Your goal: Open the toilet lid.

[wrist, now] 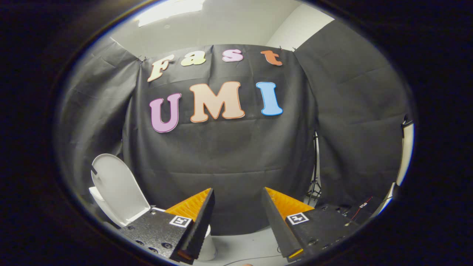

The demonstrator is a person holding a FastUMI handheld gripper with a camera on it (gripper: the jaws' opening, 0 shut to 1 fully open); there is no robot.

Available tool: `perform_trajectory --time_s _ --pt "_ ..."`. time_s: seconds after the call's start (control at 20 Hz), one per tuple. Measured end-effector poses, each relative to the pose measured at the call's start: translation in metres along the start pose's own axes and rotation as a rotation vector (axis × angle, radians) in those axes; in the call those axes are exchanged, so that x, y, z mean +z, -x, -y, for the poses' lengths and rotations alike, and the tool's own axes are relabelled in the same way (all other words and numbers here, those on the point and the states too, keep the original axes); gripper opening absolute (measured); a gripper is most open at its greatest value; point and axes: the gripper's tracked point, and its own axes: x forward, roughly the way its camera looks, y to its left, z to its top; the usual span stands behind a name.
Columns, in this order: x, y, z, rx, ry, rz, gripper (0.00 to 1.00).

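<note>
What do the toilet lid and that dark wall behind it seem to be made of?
The toilet lid, standing raised beside the open gripper, looks like smooth white plastic: even colour, soft sheen, thin moulded edge. It could be another hard glossy material. The wall looks like matte black cloth: it creases, sags in folds and gives no shine.

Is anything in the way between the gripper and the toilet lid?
Nothing visible stands between them. The toilet lid already stands raised, off to the left beyond the left finger. The gripper is open and holds nothing; between its fingers only the black cloth wall shows.
</note>
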Motion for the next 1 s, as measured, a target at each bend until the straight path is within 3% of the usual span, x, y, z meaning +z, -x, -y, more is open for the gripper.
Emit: perform_trajectory --time_s 0.4,0.7,1.0 --pt "-0.005 -0.027 0.027 0.046 0.025 0.009 0.78" --pt "-0.027 -0.034 0.029 0.132 0.114 -0.032 0.77" --pt "-0.045 -0.026 0.047 0.132 0.113 -0.063 0.73"
